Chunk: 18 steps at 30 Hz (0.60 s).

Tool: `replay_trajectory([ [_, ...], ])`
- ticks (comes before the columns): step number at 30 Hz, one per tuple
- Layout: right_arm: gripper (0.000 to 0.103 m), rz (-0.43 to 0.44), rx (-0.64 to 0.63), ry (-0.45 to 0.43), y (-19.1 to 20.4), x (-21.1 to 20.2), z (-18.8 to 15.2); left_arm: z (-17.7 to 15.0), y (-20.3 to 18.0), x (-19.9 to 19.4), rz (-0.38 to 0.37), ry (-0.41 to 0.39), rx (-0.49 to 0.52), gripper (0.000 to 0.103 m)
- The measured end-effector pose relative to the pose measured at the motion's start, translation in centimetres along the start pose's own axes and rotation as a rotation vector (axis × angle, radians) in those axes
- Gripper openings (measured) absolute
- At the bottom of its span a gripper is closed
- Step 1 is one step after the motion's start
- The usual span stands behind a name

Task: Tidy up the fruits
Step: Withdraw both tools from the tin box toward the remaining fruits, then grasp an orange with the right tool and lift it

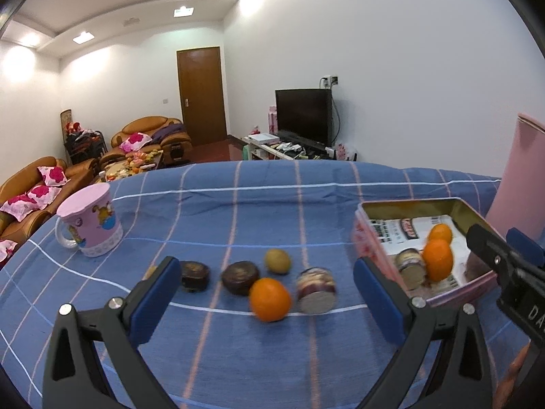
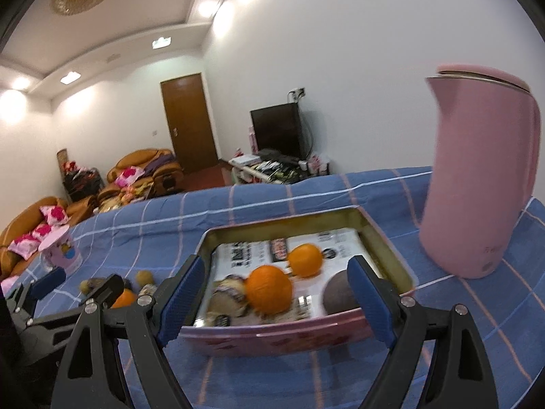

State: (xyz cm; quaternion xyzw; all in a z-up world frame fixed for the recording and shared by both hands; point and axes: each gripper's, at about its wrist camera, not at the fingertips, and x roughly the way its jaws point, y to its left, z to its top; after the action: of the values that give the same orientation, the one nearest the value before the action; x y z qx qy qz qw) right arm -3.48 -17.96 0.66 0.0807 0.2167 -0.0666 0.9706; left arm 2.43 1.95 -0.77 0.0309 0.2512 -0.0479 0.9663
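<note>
On the blue checked cloth lie an orange (image 1: 270, 299), a kiwi (image 1: 278, 261), two dark brown round pieces (image 1: 240, 277) and a small jar (image 1: 316, 289) on its side. My left gripper (image 1: 267, 269) hovers open just in front of them, with nothing between its pads. To the right stands a pink tin box (image 1: 408, 208) holding two oranges (image 2: 269, 288) (image 2: 305, 259), a jar (image 2: 228, 293) and a dark round fruit (image 2: 342, 293). At the tin's near wall my right gripper (image 2: 276, 267) stands open and holds nothing.
A pink mug (image 1: 90, 226) stands at the left of the cloth. Right of the tin box (image 2: 282, 223) rises a tall pink kettle (image 2: 477, 187). The two grippers are close side by side, the left gripper (image 2: 76, 286) showing in the right wrist view. Sofas and a TV are beyond the table.
</note>
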Motion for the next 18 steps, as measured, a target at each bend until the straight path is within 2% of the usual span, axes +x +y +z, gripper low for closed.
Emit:
replay_trajectory([
  [10,0.087,0.072,-0.056,0.028,4.5,0.9,-0.5,-0.2,6.1,1.9,0.029,0.075,-0.061,0.103],
  [18,0.087,0.103,-0.103,0.072,7.9,2.2,-0.9,-0.3,11.8,4.2,0.090,0.158,-0.145,0.103],
])
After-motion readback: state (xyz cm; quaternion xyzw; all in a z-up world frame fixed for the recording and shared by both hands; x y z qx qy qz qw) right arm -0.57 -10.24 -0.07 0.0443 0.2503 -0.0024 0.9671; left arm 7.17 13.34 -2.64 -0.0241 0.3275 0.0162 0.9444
